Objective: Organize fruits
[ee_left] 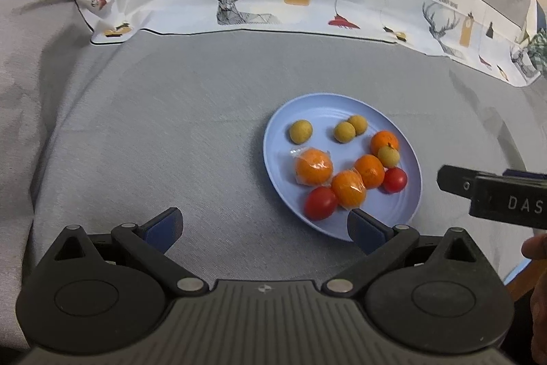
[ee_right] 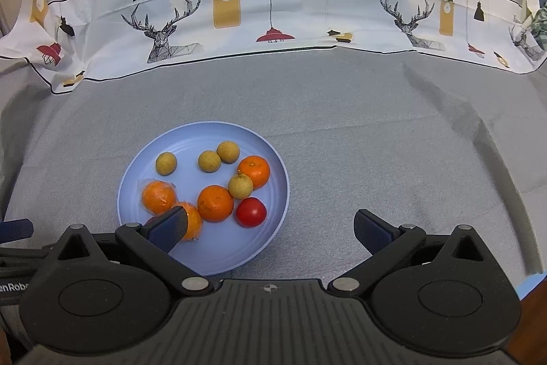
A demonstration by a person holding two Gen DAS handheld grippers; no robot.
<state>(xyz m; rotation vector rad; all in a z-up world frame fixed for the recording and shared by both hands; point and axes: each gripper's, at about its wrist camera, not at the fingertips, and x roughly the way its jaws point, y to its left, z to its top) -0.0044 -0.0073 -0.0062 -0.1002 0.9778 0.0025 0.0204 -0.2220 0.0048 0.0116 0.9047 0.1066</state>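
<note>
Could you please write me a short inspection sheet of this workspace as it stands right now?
Surface: grey woven cloth covering the table.
Job's things: round light-blue plastic plate holding four orange tangerines, two in clear wrap; two red tomatoes; four small tan round fruits.
Clutter: nothing seen.
Grippers: left gripper open, empty, at the plate's near rim; right gripper open, empty, one blue pad over the plate.
Cables: nothing seen.
Surroundings: white printed cloth with deer, lamps and "Fashion Home" lettering along the far edge.
</note>
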